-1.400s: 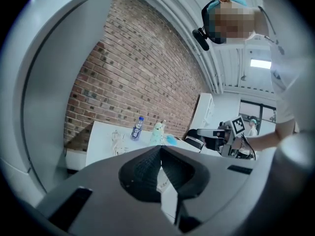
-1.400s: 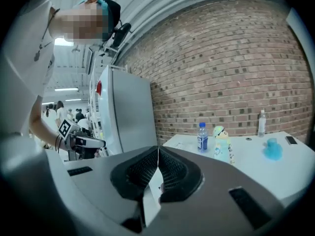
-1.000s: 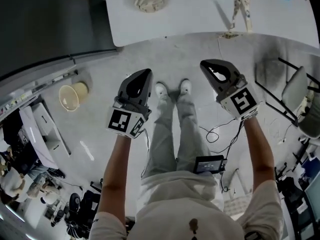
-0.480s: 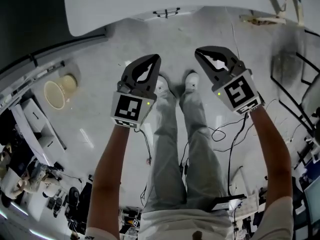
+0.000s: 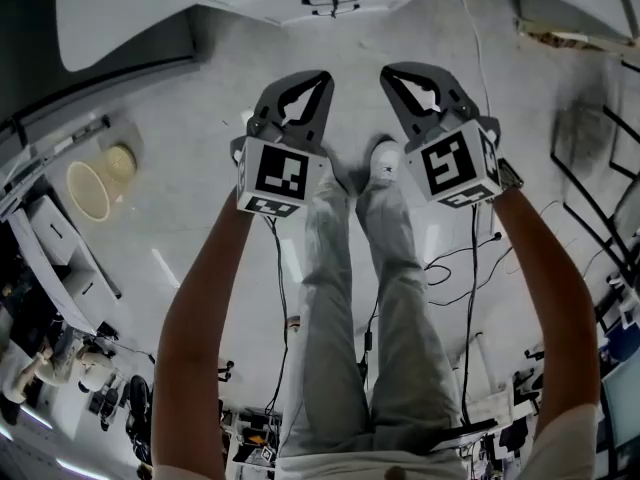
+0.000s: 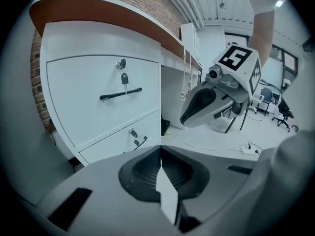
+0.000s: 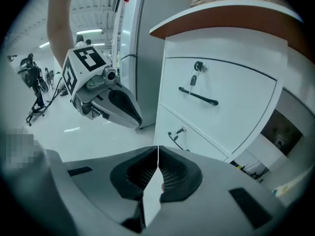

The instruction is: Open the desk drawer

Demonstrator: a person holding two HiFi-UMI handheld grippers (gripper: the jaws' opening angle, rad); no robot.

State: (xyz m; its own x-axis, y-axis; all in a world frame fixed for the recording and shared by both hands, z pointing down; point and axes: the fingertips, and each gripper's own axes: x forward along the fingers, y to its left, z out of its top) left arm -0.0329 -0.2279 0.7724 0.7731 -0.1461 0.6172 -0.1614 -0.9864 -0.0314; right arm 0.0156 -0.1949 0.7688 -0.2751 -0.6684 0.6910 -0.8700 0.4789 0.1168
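Trouble, as I judge it, starts with the jaws: the left gripper (image 6: 160,156) and the right gripper (image 7: 157,156) are both pressed fully together with nothing between them, so neither can take a handle until I open one. Both hang side by side over the floor (image 5: 200,188), well apart from the drawer fronts, tips aimed at the white drawer unit under the brown-edged desk top (image 6: 98,14). The upper drawer (image 6: 78,117) carries a dark bar handle (image 6: 120,94) across the middle of its front, with a lock (image 6: 121,63) near the top edge and a key (image 6: 124,77) dangling just above the bar. The lower drawer (image 6: 110,149) has its own small handle (image 6: 141,141) near its right edge. A careless approach could knock the key, or slip off the slim bar if I close too shallow; if the lock is engaged, pulling would only strain the handle. With the grippers this close together, swinging one across could also clip the other. For room, the floor in front of the unit looks bare and the space beside its right edge is open under the desk. My legs (image 5: 390,258) stand in line with the drawer's travel, though, and cables (image 5: 455,268) trail on the floor near my feet, so stepping back needs care.
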